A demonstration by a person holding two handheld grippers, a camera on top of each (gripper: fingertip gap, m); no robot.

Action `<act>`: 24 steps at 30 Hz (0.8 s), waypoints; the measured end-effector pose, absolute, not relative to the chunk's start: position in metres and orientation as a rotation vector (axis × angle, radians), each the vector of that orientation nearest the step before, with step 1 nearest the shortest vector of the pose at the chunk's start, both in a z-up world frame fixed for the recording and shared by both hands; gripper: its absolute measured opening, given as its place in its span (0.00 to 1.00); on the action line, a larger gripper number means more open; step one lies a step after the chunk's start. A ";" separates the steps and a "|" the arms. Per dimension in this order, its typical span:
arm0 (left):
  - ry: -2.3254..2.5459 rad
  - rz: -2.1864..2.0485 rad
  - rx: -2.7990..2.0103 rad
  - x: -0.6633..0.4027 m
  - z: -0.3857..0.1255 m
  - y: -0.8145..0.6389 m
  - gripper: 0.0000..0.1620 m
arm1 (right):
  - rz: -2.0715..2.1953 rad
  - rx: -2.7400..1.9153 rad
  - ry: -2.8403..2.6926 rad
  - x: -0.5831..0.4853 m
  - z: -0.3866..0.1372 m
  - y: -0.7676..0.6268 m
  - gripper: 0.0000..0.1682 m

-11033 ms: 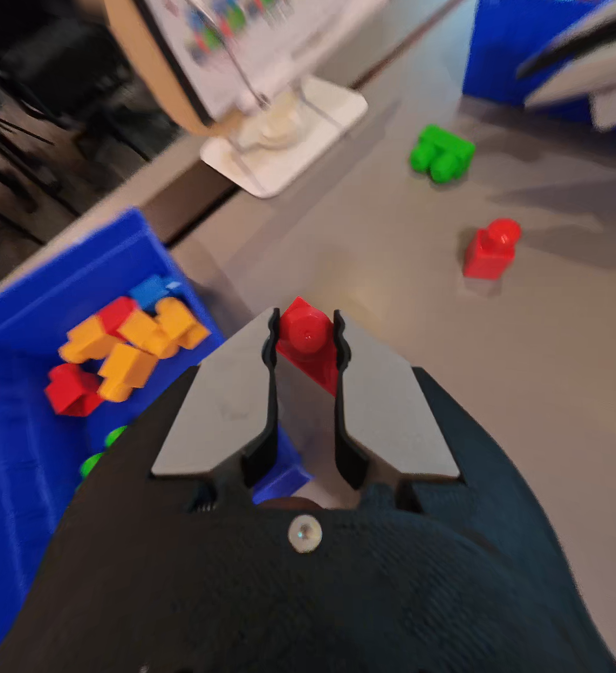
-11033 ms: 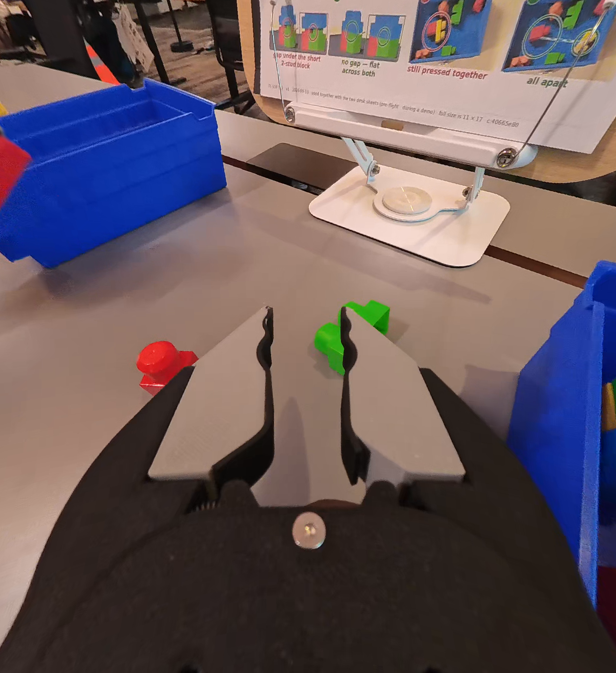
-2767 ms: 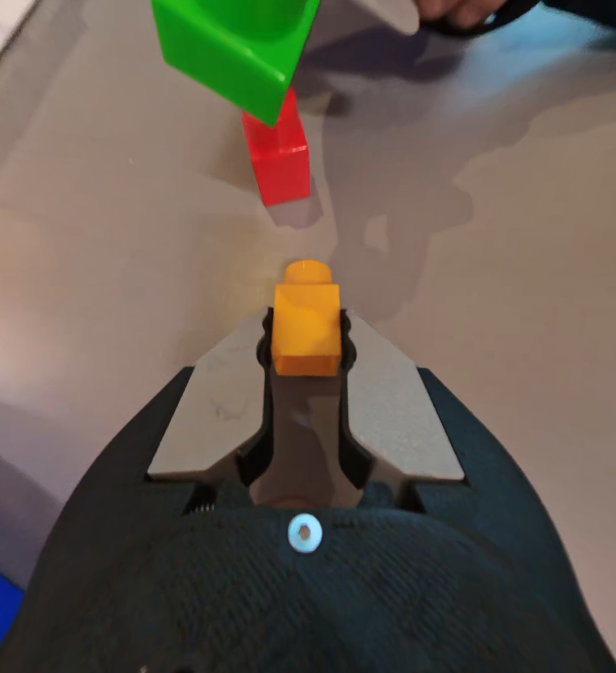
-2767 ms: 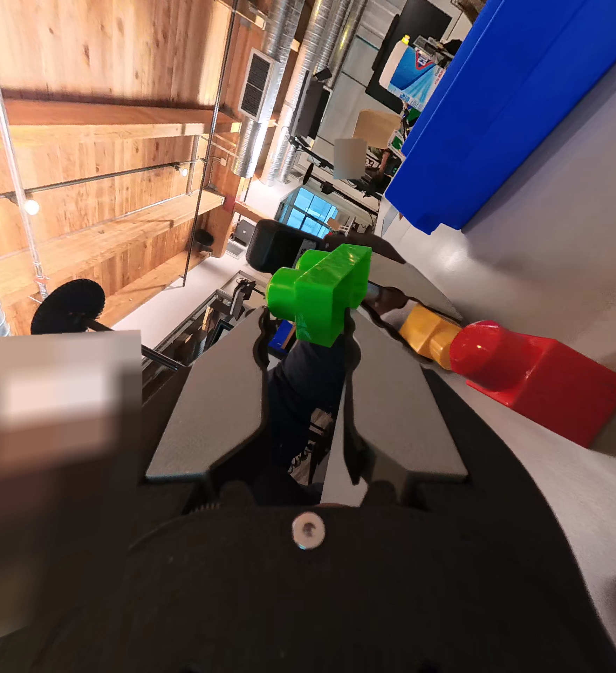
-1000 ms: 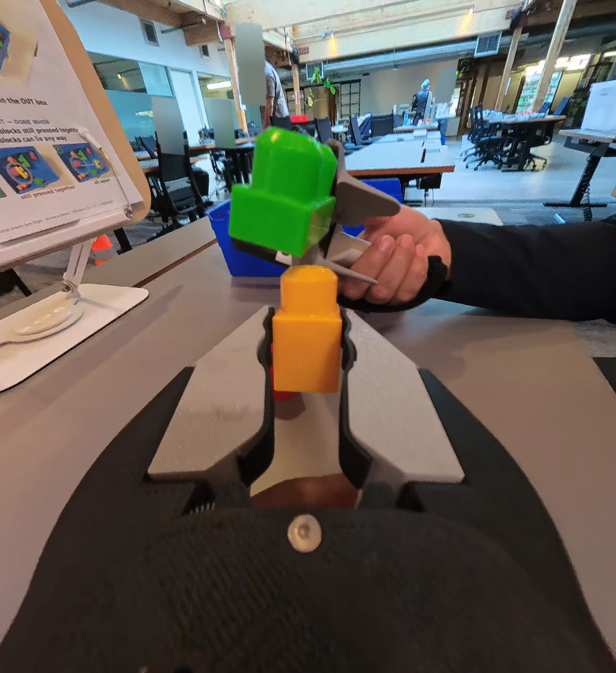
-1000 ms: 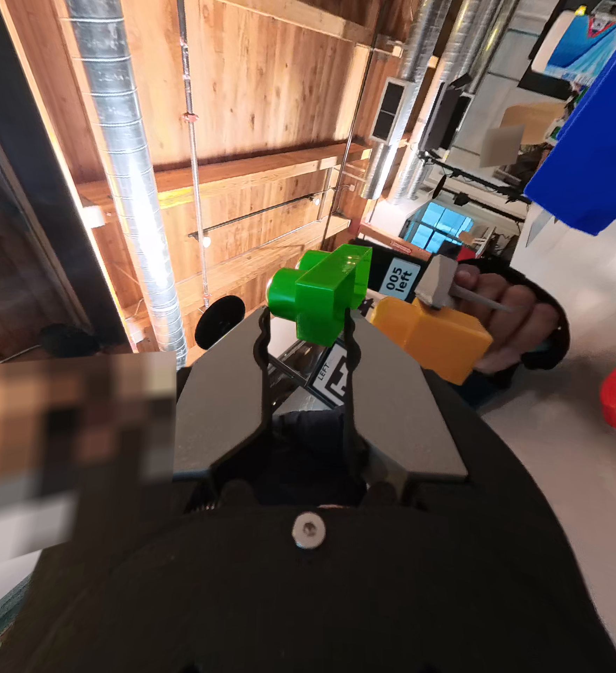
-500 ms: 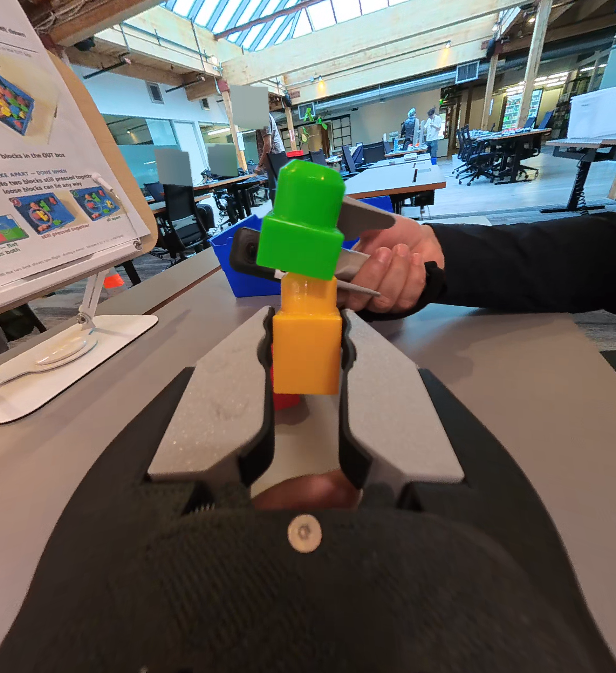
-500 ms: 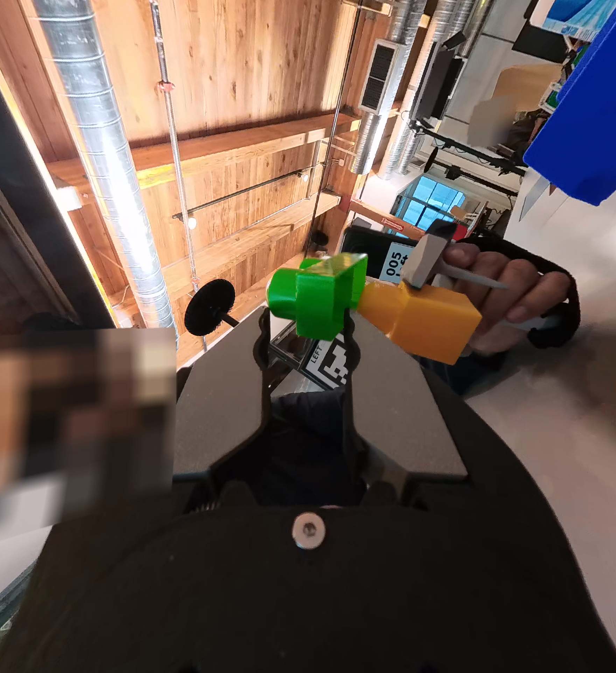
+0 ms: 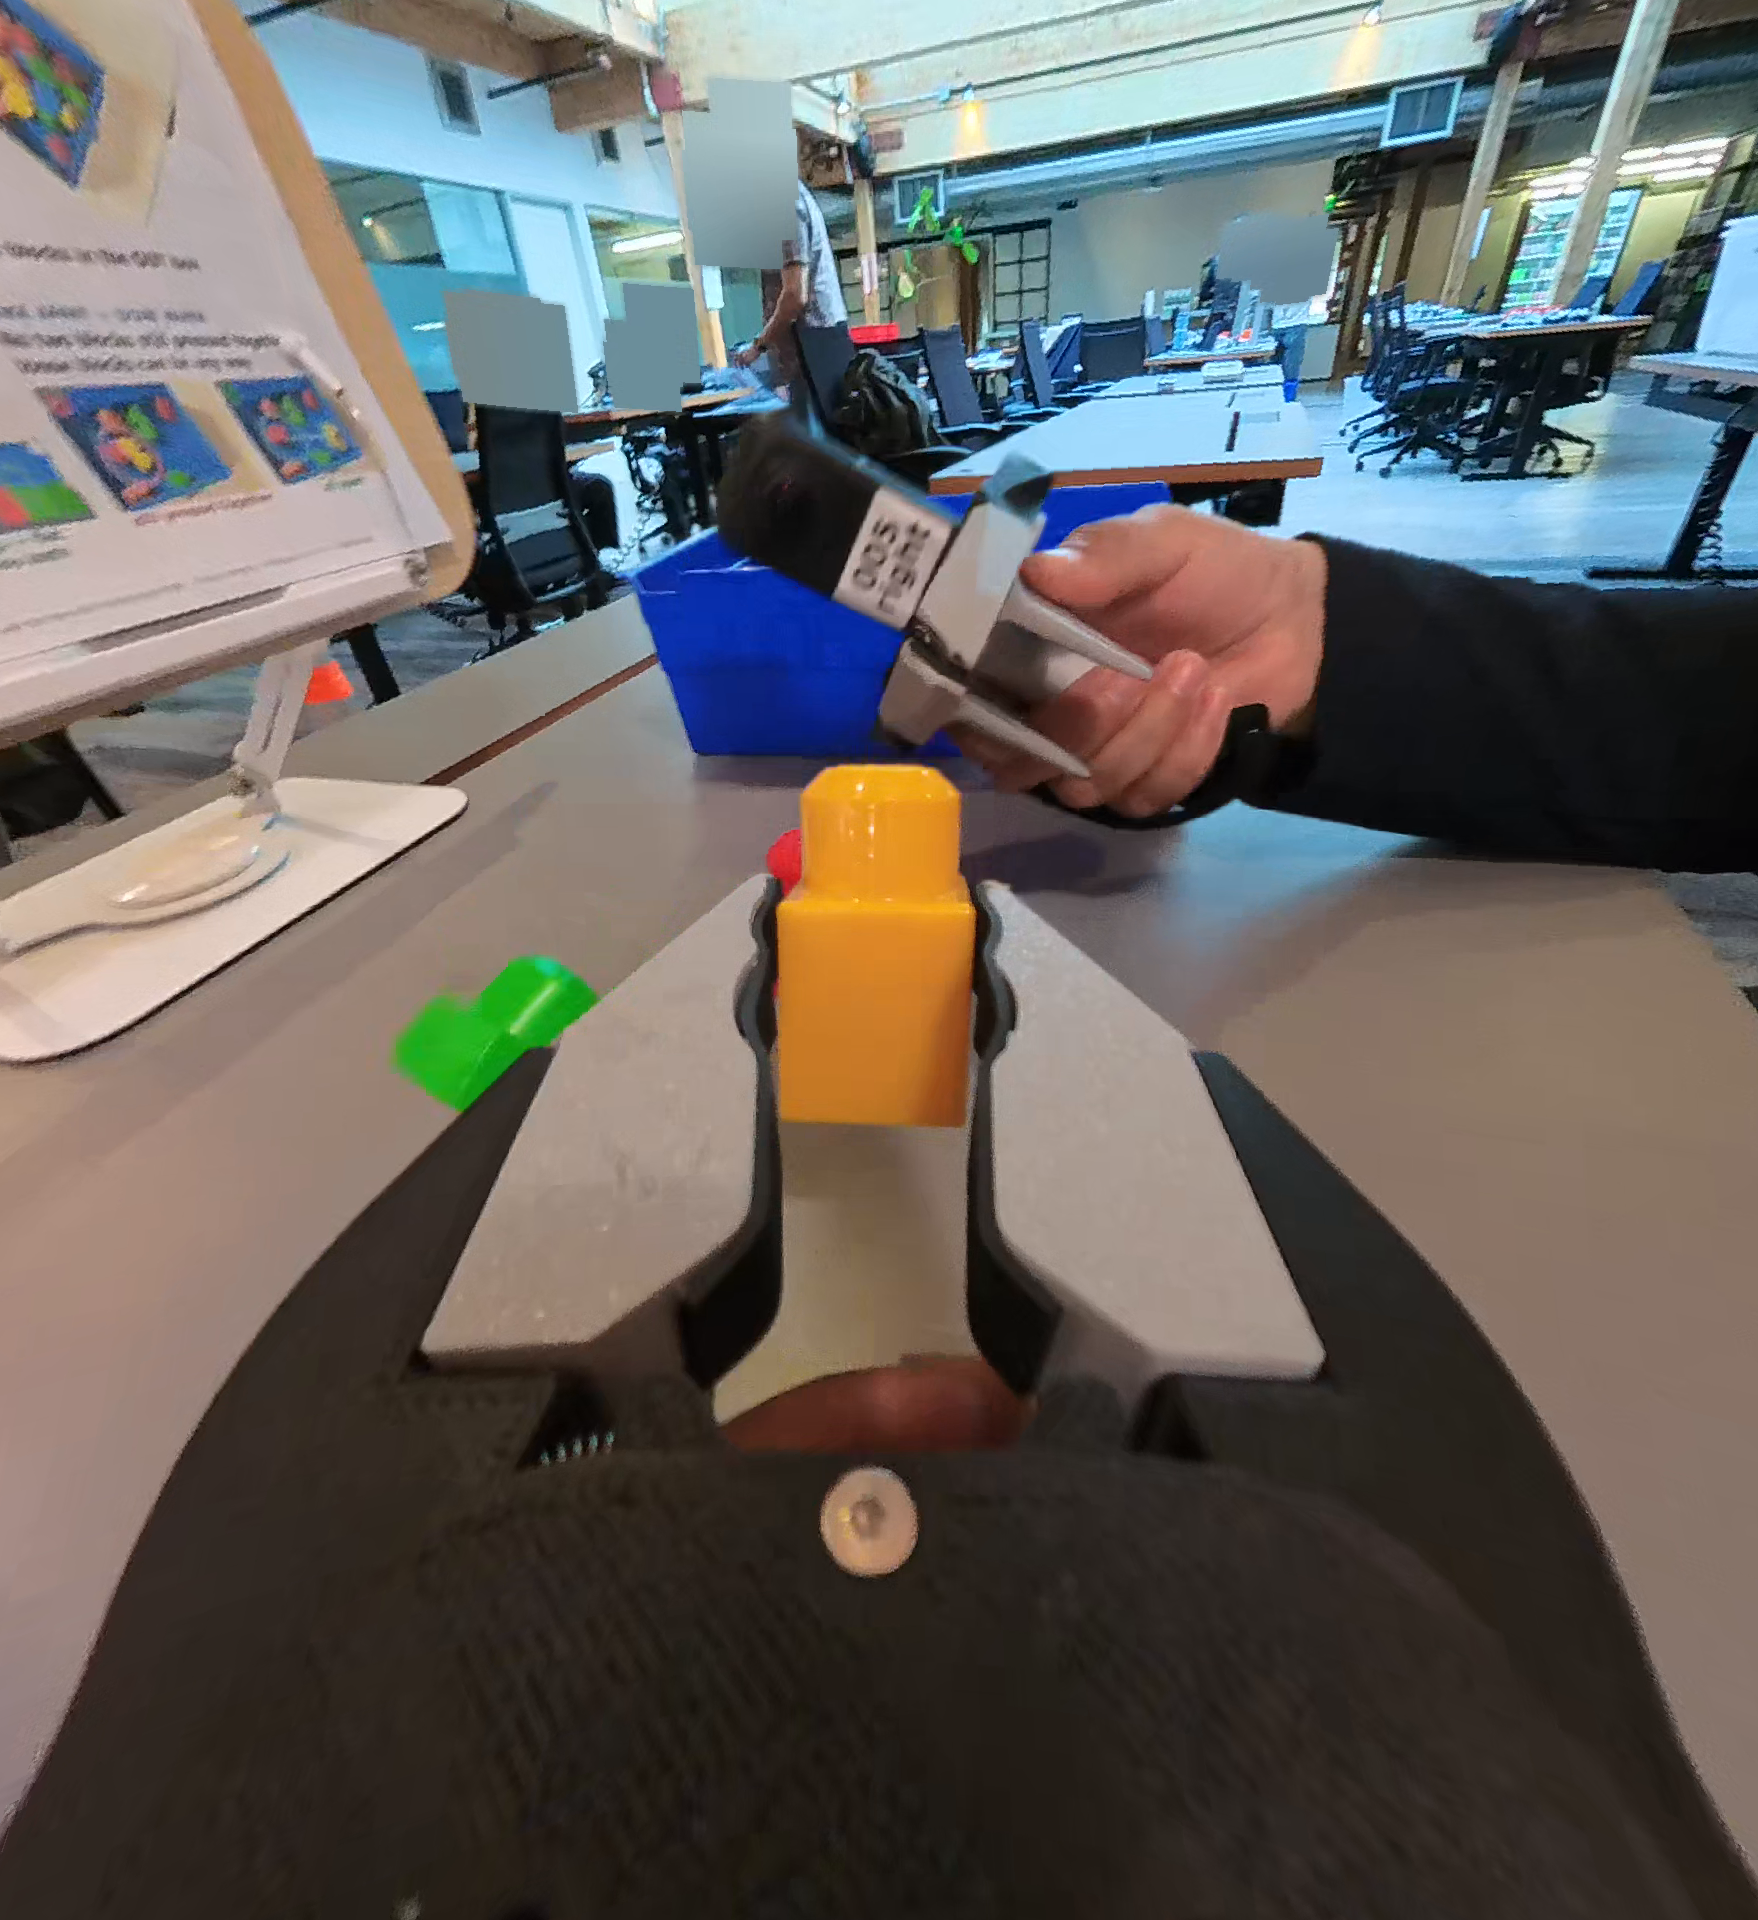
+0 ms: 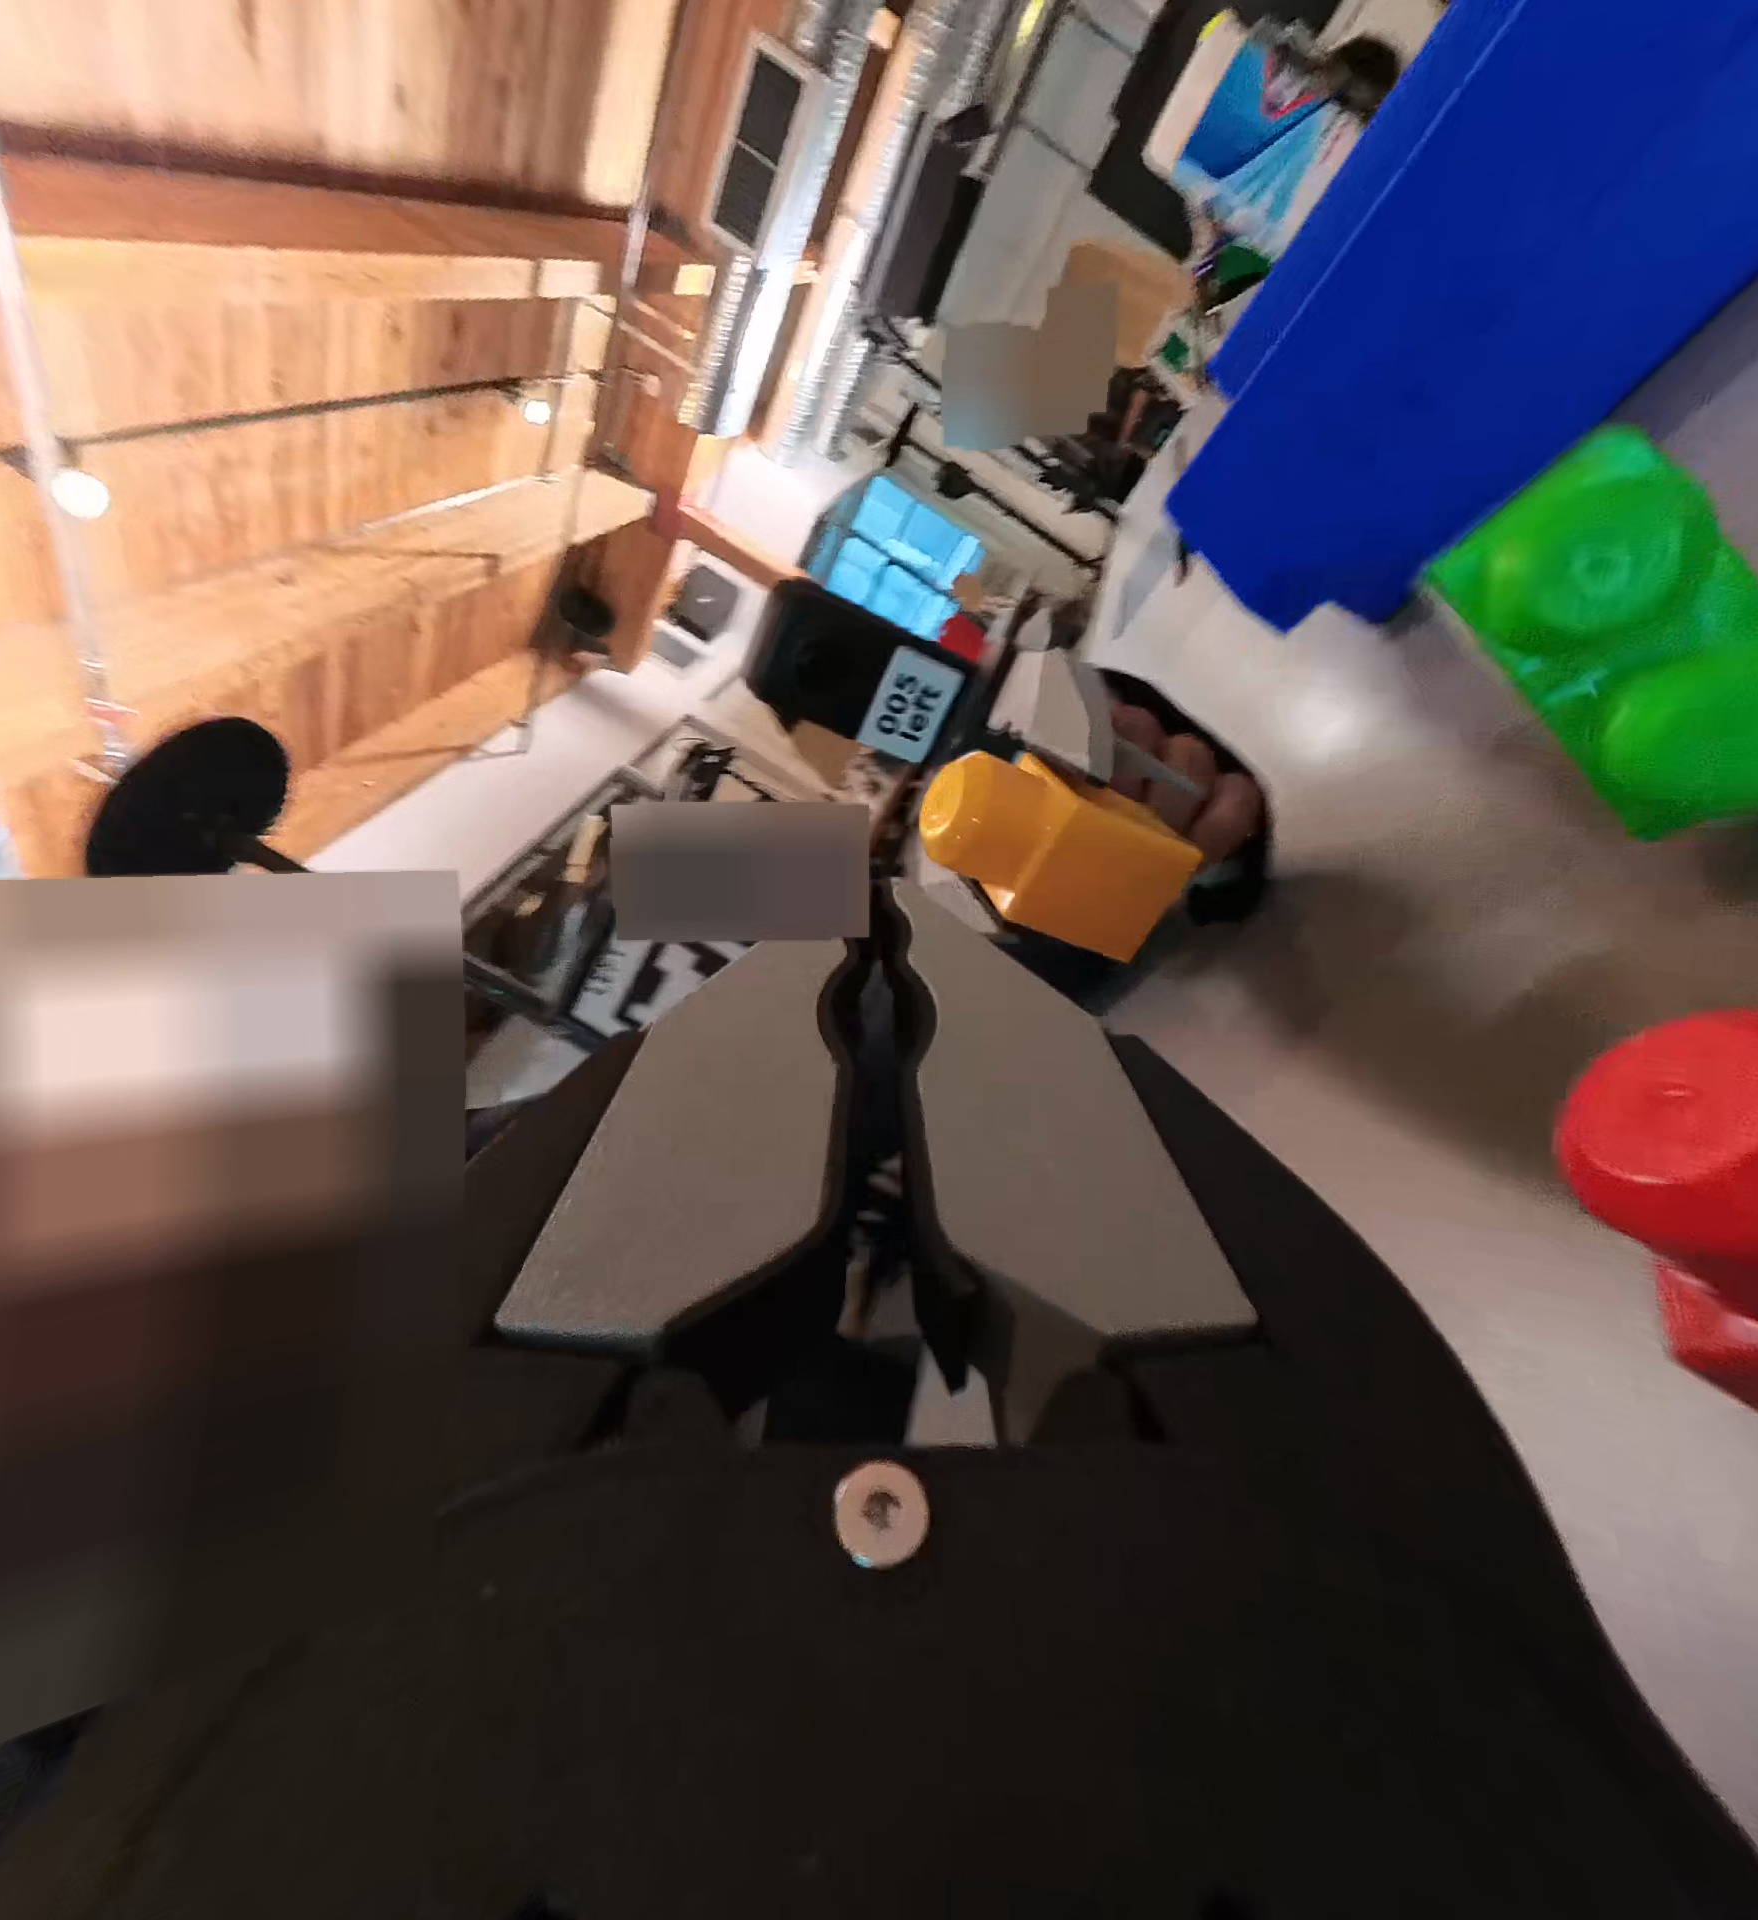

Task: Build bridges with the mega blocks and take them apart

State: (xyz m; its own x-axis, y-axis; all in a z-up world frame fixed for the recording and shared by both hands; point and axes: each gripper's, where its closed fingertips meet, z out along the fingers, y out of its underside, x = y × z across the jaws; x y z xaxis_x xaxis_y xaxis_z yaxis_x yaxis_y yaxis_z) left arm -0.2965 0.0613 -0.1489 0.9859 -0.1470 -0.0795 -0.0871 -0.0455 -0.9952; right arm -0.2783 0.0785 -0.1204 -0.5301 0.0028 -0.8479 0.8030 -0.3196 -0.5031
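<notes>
My left gripper [image 9: 873, 940] is shut on an orange one-stud block [image 9: 873, 1039] and holds it upright above the grey table [image 9: 1374, 1091]. A green two-stud block [image 9: 490, 1023] lies loose on the table to its left. A red block [image 9: 783, 857] peeks out behind the orange one. My right gripper [image 10: 880, 925] is shut and empty, rolled sideways in the air. In the right wrist view the orange block [image 10: 1062, 868], the green block [image 10: 1633, 644] and the red block [image 10: 1727, 1164] all show to its right.
A blue bin [image 9: 771, 644] stands at the back of the table; another blue bin [image 10: 1477, 260] is behind the green block. A white document stand [image 9: 179, 883] with a picture sheet is at the left. A hand holds the right gripper's handle [image 9: 968, 634].
The green block has left my right gripper and now lies on the table. The right gripper has closed empty and pulled back from the orange block's stud.
</notes>
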 end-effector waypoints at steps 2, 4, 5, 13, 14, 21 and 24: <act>0.141 -0.054 -1.621 -0.304 -0.149 0.057 0.21 | -1.905 1.176 1.541 -0.286 -0.132 0.089 0.00; 0.115 -0.064 -1.623 -0.308 -0.149 0.053 0.21 | -1.871 1.337 1.726 -0.296 -0.149 0.101 0.04; 0.101 -0.065 -1.620 -0.310 -0.148 0.051 0.21 | -1.850 1.417 1.812 -0.302 -0.156 0.107 0.08; 0.092 -0.092 -1.581 -0.309 -0.143 0.042 0.21 | -1.791 1.510 2.220 -0.313 -0.167 0.096 0.18; 0.098 -0.114 -1.563 -0.306 -0.140 0.042 0.21 | -1.819 1.443 2.208 -0.309 -0.161 0.084 0.17; 0.010 -0.387 -1.287 -0.299 -0.099 0.029 0.21 | -2.083 0.877 2.132 -0.279 -0.122 0.030 0.22; -0.011 -0.432 -1.235 -0.300 -0.092 0.026 0.21 | -2.113 0.852 2.330 -0.283 -0.129 0.021 0.23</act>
State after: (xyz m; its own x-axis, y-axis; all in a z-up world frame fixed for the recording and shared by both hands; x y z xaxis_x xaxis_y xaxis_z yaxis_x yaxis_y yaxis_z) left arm -0.3001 0.0261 -0.0919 0.9193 -0.3128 0.2387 0.3245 0.2596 -0.9096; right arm -0.2830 0.0212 -0.1295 -0.8568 0.4485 -0.2546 0.2970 0.0256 -0.9545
